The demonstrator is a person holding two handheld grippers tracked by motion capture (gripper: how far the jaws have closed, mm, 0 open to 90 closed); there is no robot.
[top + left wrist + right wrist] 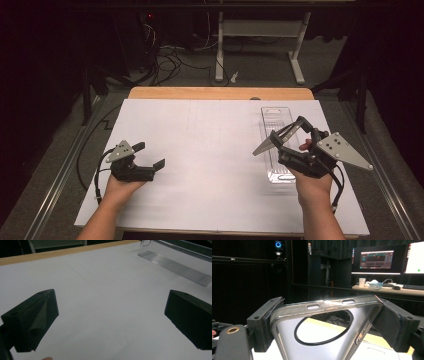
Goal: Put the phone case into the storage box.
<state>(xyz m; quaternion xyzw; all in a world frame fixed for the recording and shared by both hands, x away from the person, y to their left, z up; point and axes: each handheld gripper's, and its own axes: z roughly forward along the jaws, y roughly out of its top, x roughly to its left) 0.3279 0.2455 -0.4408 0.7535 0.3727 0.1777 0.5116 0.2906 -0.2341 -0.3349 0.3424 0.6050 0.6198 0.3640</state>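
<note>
Right gripper view: right tool [329,322] pinches phone case [322,325] by its edges; could slip. Left tool [149,155] spread, idle.

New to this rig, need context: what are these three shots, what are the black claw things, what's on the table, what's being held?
No robot arm here: a person holds a hand-operated two-jaw gripper in each hand. The high view looks down on the white table from above; the other two come from cameras riding on each gripper. The left gripper hovers open over bare table, holding nothing. The right gripper is lifted and clamped on a clear phone case with a ring on its back, gripped across its width. Under that hand a clear plastic tray lies on the table. The monitors behind are just the lab.
</note>
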